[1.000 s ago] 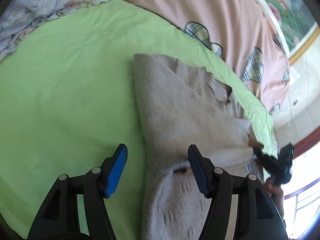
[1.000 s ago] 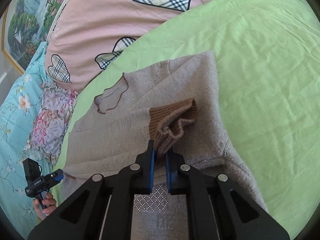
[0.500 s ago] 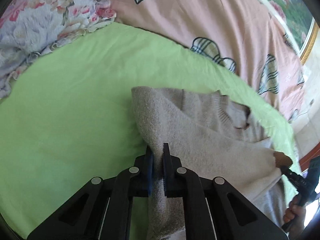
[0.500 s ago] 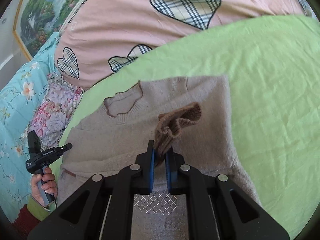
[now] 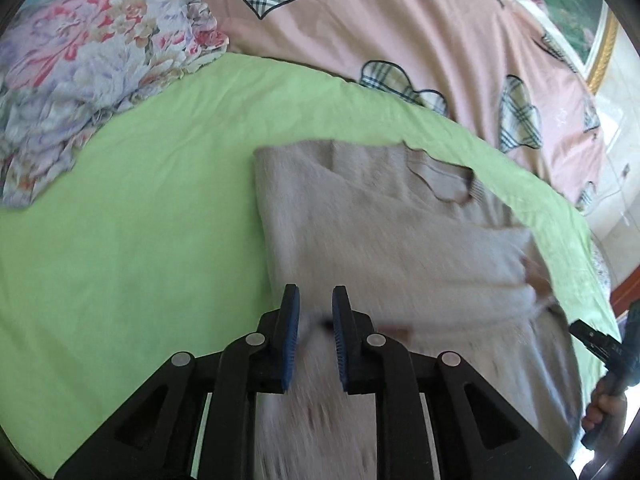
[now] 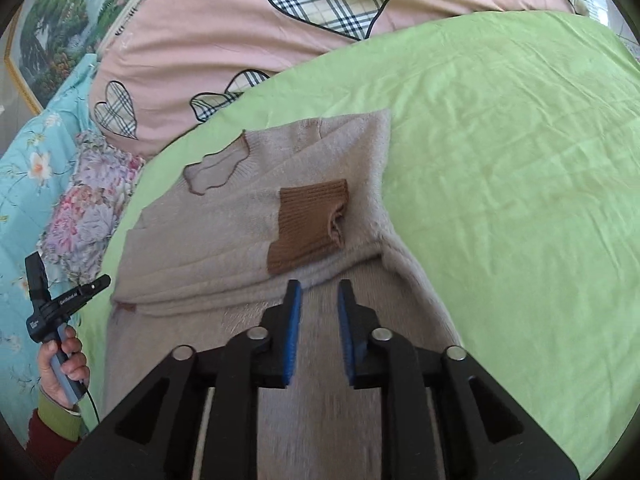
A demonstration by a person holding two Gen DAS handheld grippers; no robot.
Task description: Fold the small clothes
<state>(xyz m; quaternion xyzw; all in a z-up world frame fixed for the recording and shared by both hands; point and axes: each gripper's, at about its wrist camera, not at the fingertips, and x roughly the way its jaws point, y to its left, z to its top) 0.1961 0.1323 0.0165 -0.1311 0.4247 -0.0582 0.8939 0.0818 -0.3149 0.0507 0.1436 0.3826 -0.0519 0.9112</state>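
I see the beige sweater (image 6: 224, 240) lying on the green sheet (image 6: 500, 152), close to the sheet's far edge by the pink quilt (image 6: 224, 28), both sleeves folded across its body and the brown cuff (image 6: 308, 224) resting on top. My right gripper (image 6: 319, 292) hangs just above the sweater, jaws opening with nothing between them. My left gripper (image 5: 316, 300) is over the sweater's near-left part, jaws narrowly apart and opening, pinching nothing.

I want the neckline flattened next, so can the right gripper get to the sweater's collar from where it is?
Probably yes: the right gripper, fingers opening and empty, faces the collar across flat knit, with only the brown cuff lying beside that path.
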